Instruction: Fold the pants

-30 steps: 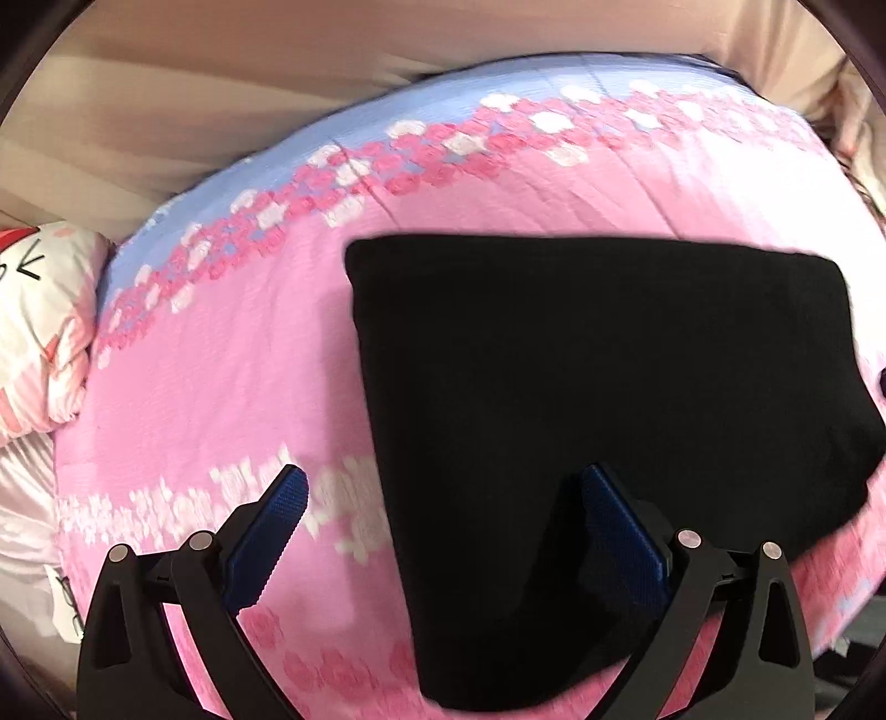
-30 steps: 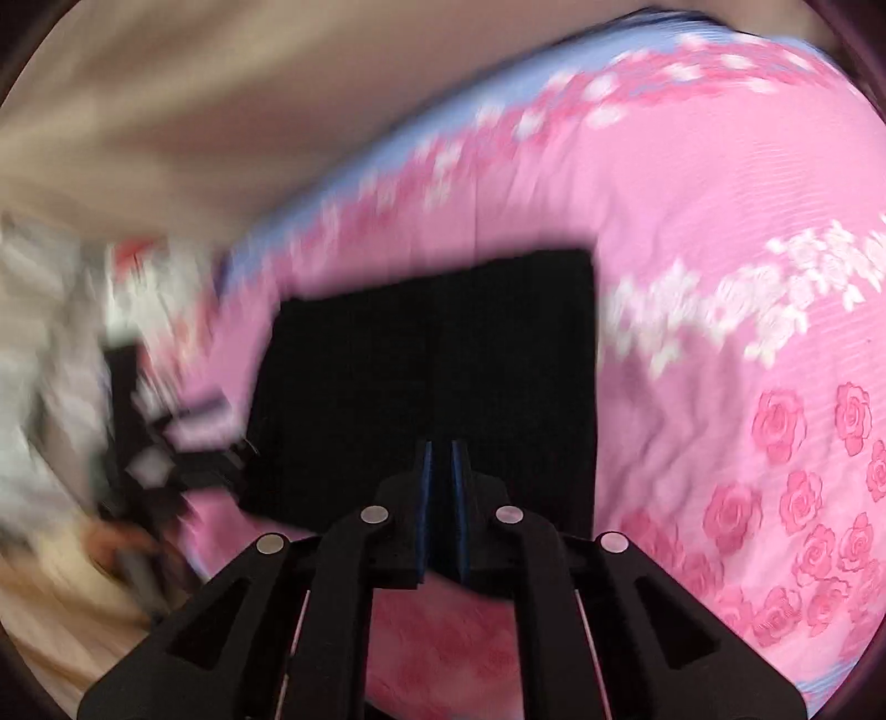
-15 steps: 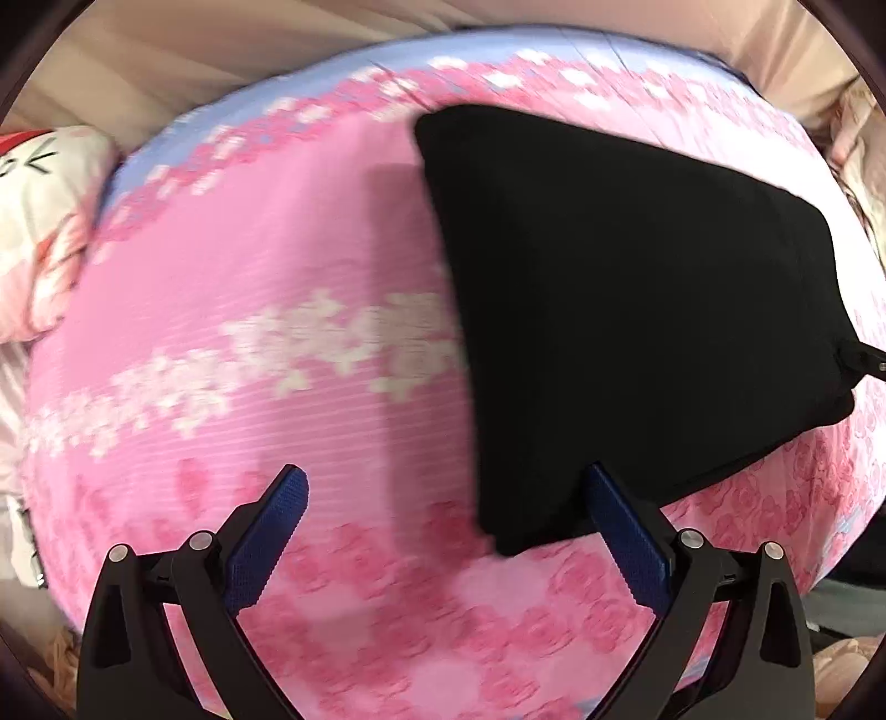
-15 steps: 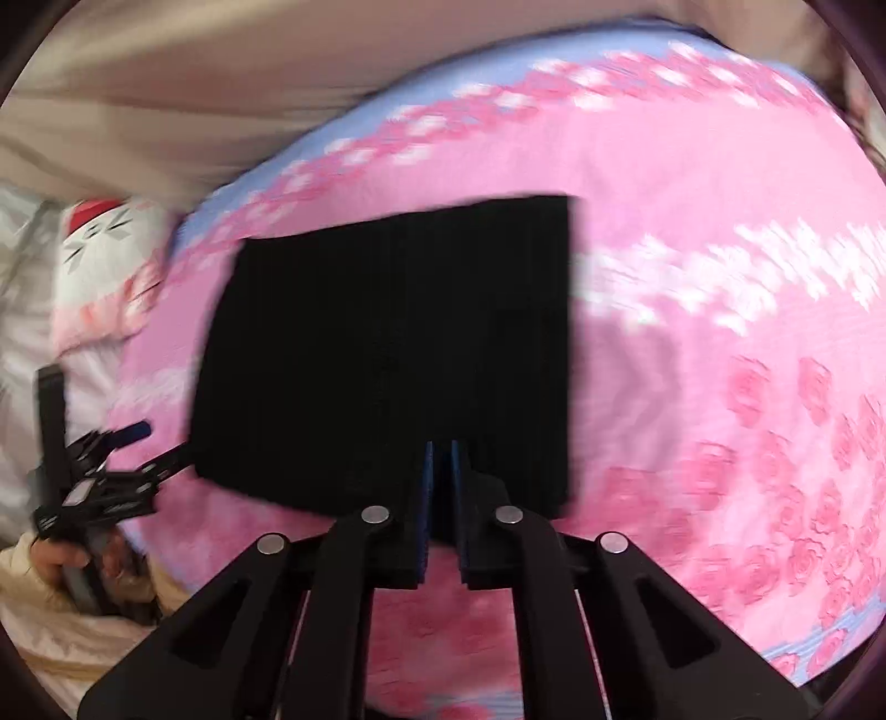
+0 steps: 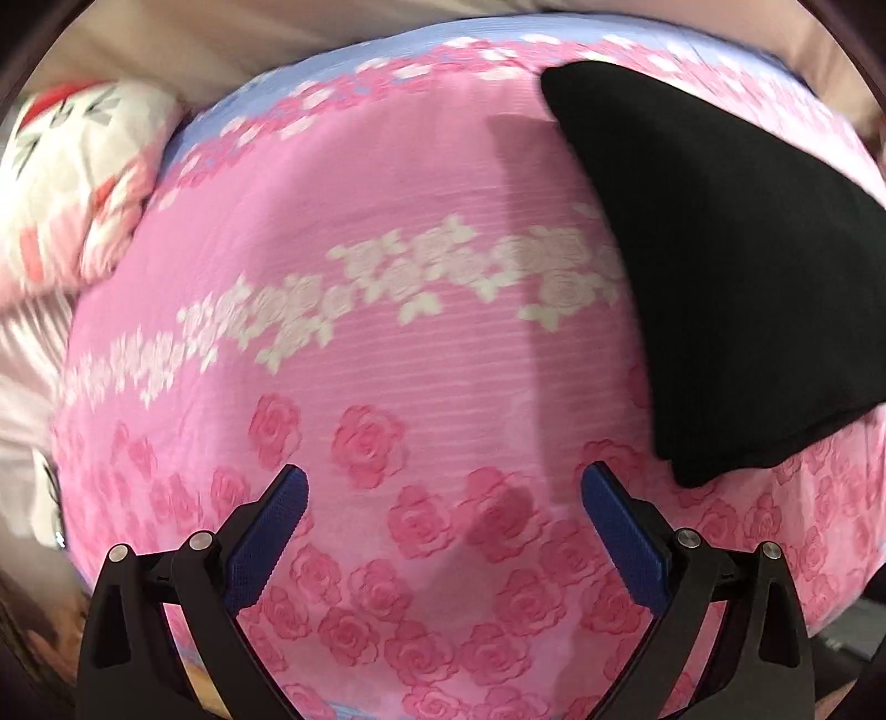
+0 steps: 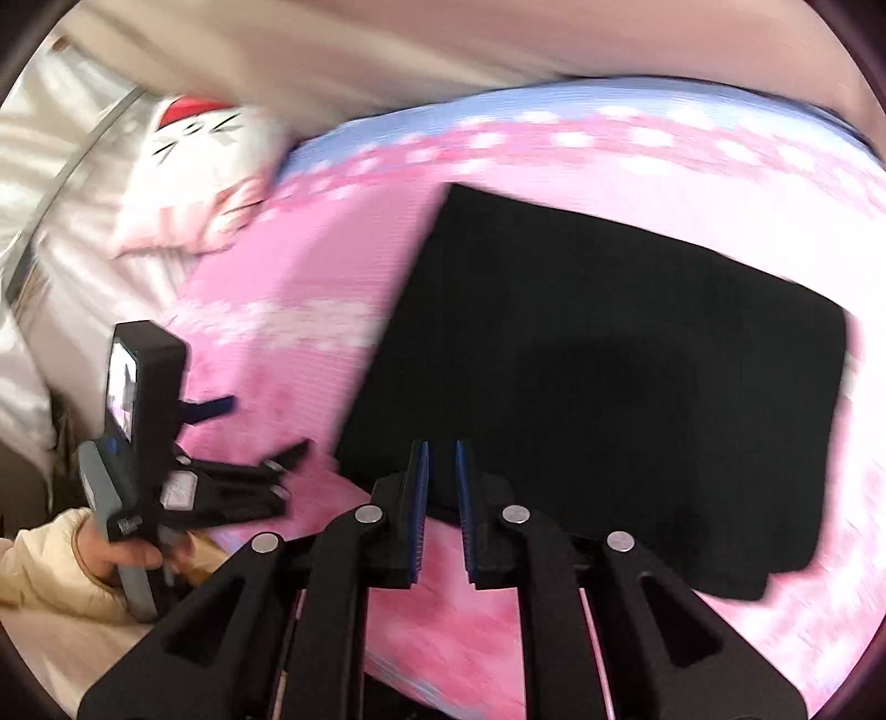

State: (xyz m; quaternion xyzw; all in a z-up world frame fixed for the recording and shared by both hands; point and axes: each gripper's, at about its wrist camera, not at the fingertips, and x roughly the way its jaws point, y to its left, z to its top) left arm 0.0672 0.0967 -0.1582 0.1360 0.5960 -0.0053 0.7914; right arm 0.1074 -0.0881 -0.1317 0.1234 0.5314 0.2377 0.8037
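The black pants [image 6: 598, 376] lie folded into a flat rectangle on the pink rose-print bedspread [image 5: 387, 343]. In the left wrist view they [image 5: 731, 266] sit at the upper right. My left gripper [image 5: 443, 487] is open and empty, over bare bedspread to the left of the pants' near corner. It also shows in the right wrist view [image 6: 249, 432], held in a hand at the left. My right gripper [image 6: 440, 459] hangs just before the pants' near edge, its jaws a narrow gap apart with nothing between them.
A white cat-print pillow [image 5: 72, 183] lies at the bed's left end, also in the right wrist view [image 6: 194, 177]. Beige curtain or wall [image 6: 443, 50] runs behind the bed. The bed's front edge [image 5: 360, 703] is close below the left gripper.
My left gripper has pulled back and left, off the pants. My right gripper has swung right and its jaws have parted slightly from fully shut.
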